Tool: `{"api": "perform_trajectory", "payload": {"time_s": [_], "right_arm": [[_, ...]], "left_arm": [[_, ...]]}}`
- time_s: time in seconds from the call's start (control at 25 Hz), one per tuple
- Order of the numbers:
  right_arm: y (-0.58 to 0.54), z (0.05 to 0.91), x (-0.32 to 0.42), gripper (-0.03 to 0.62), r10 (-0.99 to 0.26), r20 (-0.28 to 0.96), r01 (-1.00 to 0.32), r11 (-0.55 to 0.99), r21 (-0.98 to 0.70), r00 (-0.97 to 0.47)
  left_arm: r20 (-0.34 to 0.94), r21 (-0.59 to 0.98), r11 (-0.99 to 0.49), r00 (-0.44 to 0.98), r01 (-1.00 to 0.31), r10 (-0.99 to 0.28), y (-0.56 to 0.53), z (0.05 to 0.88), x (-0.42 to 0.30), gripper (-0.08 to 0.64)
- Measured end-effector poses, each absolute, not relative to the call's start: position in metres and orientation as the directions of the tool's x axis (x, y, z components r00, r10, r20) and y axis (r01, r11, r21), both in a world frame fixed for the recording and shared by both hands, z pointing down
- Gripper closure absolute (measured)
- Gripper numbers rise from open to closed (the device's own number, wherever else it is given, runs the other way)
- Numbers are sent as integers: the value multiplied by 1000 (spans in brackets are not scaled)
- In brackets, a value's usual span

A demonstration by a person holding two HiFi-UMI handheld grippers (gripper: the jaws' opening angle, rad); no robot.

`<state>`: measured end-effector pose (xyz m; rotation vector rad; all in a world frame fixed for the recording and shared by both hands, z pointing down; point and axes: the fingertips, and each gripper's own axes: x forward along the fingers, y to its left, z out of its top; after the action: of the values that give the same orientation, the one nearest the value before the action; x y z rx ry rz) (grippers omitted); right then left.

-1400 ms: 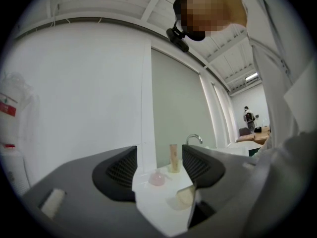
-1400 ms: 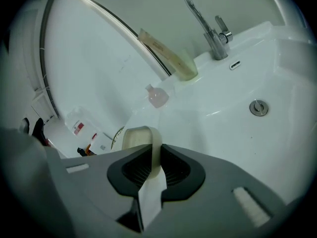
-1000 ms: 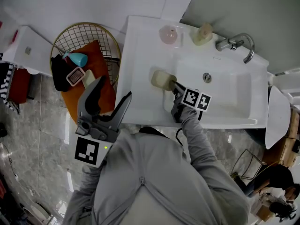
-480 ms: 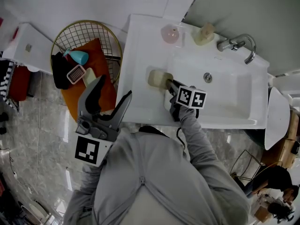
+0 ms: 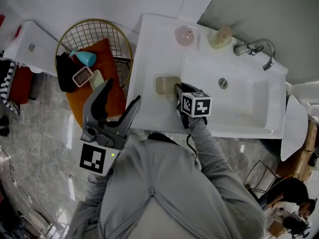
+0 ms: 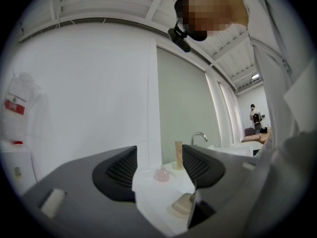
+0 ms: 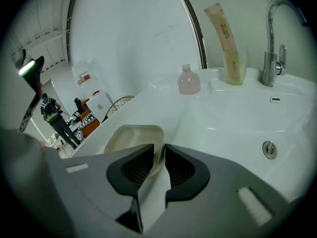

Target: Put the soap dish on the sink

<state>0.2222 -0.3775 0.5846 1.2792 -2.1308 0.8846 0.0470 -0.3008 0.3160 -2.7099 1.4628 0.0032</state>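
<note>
The soap dish [image 5: 166, 85], a pale cream tray with rounded corners, was pinched by its near rim between the jaws of the right gripper [image 5: 176, 89], which were drawn almost together on that thin wall. In the right gripper view the dish [image 7: 130, 137] lay straight ahead of the jaw tips and a little to their left, low over the flat white ledge of the sink [image 5: 149, 44]; I could not tell whether its base was touching the ledge. Beyond the right gripper [image 7: 158, 155] and off to its right the basin dropped away, with the chrome faucet [image 7: 272, 38] standing at the far edge. A small pink bottle [image 7: 188, 81] and a tall beige tube [image 7: 227, 33] stood on the back ledge, well ahead of the jaws.

The left gripper [image 5: 119, 101] was held back by the person's body, short of the sink's front edge, its jaws spread wide with nothing between them. Through that gap, in the left gripper view, the dish [image 6: 182, 205] showed ahead and slightly right, the pink bottle [image 6: 161, 174] farther on. To the left of this gripper [image 6: 158, 167] stood a gold wire basket [image 5: 94, 34] with odds and ends in it.
</note>
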Motion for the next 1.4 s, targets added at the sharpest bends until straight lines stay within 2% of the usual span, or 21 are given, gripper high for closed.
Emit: {"api": "perform_trajectory", "payload": {"time_s": [0.36,0.48,0.8,1.4], "right_arm": [[-380,584,221,534,-588,684,-898,349,-268,-433],[-381,583,223,511,-590,673,-894,337,-296,-446],[-385,565,235,505,-651,629,-905,301,-302,-426],[-373,459,255,506,-827,396,-903,280,-325,-399]], "left_arm": [[-32,-49,-553,555,-832,-831,-305,316,47,247],[-25,-49,-555,557,-830,-830,-306,318,47,247],[-29,-50,-567,569,-822,-822,-308,317,50,247],[-44,-49,-625,627,-779,-778,-309,315,62,247]]}}
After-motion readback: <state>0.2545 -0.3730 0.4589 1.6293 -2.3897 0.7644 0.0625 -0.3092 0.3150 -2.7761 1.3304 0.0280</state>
